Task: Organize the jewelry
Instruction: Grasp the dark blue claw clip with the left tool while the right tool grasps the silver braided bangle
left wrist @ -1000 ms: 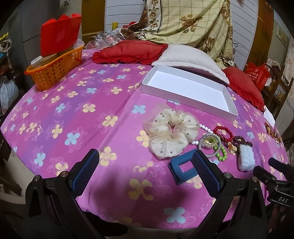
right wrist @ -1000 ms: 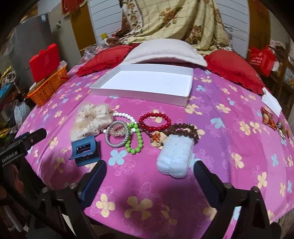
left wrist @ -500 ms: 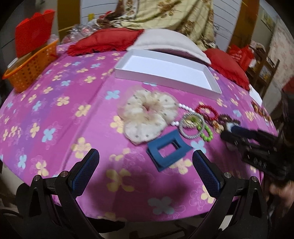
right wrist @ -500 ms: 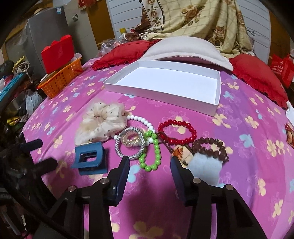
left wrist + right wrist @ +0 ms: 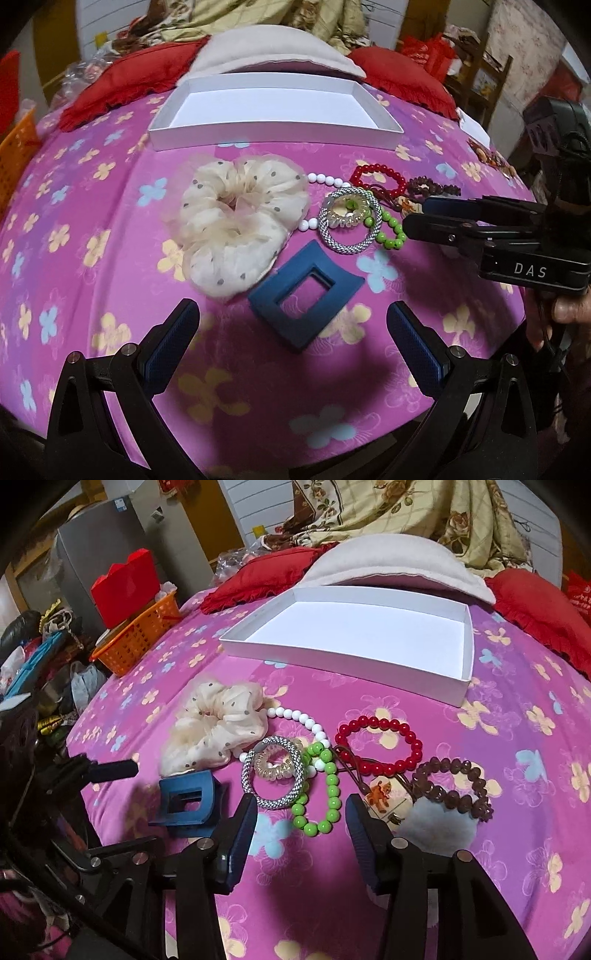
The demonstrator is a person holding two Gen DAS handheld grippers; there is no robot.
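An empty white tray [image 5: 280,134] [image 5: 466,657] lies at the back of the pink flowered cloth. In front of it lie a cream scrunchie [image 5: 236,221] [image 5: 214,727], a blue claw clip [image 5: 306,291] [image 5: 186,803], a silver bangle [image 5: 349,221] [image 5: 275,771], green beads [image 5: 325,797], red beads [image 5: 380,746], brown beads [image 5: 454,786] and white beads [image 5: 295,716]. My left gripper [image 5: 291,332] is open, just in front of the blue clip. My right gripper [image 5: 299,816] is open and empty, its jaws either side of the green beads; it also shows in the left wrist view [image 5: 417,218].
Red cushions [image 5: 266,579] and a white pillow [image 5: 391,565] lie behind the tray. An orange basket [image 5: 144,638] with a red box stands at the far left edge. A white fluffy item [image 5: 436,823] lies under the brown beads. Clutter sits off the left side.
The left gripper has swung right and closer to the blue clip. The right gripper has narrowed its jaws and moved forward over the green beads.
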